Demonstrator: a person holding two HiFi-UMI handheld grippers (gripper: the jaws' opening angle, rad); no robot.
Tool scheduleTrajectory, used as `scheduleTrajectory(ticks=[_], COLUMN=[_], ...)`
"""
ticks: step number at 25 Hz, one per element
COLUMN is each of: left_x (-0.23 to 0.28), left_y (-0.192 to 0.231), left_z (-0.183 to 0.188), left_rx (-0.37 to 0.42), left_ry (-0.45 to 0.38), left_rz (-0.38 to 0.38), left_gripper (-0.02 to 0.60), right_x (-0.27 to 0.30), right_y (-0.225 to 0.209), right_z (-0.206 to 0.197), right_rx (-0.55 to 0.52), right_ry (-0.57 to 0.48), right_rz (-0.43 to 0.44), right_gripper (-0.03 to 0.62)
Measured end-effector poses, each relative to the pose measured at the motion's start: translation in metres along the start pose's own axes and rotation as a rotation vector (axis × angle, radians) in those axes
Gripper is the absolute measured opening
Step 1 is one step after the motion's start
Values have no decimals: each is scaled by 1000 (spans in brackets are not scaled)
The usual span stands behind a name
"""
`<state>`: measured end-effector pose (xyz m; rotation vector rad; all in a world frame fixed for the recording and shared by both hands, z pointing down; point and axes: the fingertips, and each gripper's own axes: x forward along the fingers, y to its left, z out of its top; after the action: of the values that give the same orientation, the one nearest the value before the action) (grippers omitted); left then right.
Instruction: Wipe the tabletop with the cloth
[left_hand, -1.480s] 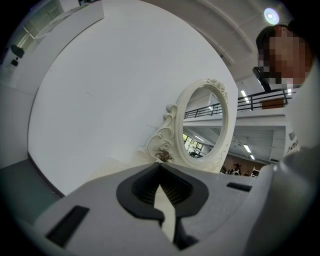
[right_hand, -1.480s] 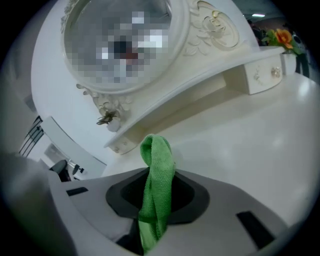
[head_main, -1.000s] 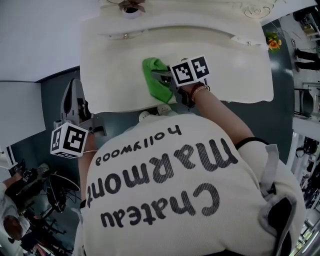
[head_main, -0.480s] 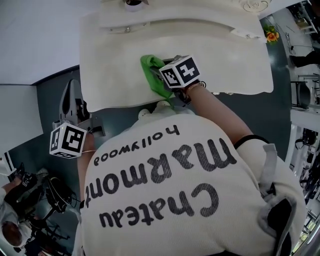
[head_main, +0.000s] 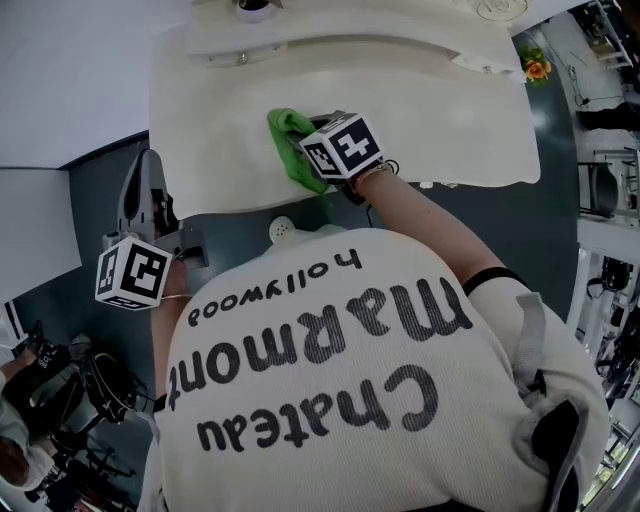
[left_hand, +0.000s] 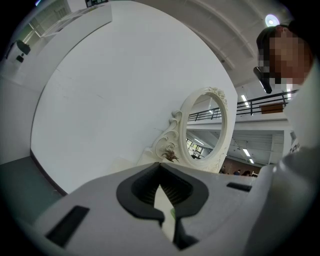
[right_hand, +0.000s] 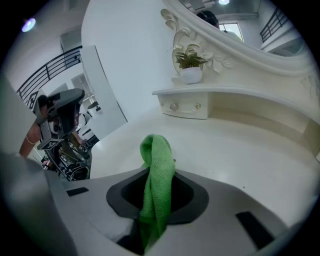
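Green cloth (head_main: 288, 140) was pinched in right gripper (right_hand: 156, 210) jaws on cream tabletop (head_main: 440, 120) at 12 o'clock; left gripper (left_hand: 167, 215) jaws were closed empty, held off-table at 9 o'clock

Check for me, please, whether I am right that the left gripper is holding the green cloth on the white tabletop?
Not quite: it is the right gripper that is holding the green cloth on the white tabletop. The right gripper view shows the cloth pinched between its jaws. The left gripper is shut on nothing, off the tabletop.
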<state>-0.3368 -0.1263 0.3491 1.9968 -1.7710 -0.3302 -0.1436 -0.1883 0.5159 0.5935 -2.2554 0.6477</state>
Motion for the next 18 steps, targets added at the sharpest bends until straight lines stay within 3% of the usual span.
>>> scheduleTrajectory(ticks=[9, 18], left_x=[-34, -55], left_y=[-14, -38], left_z=[-22, -48], left_rx=[-40, -29], left_ry=[-1, 5], left_rz=[81, 99], left_gripper=[8, 8], right_x=[-4, -26], right_y=[2, -33], right_z=[-8, -23], right_rx=[-71, -48], right_ry=[10, -22], right_rz=[0, -63], right_gripper=[91, 89])
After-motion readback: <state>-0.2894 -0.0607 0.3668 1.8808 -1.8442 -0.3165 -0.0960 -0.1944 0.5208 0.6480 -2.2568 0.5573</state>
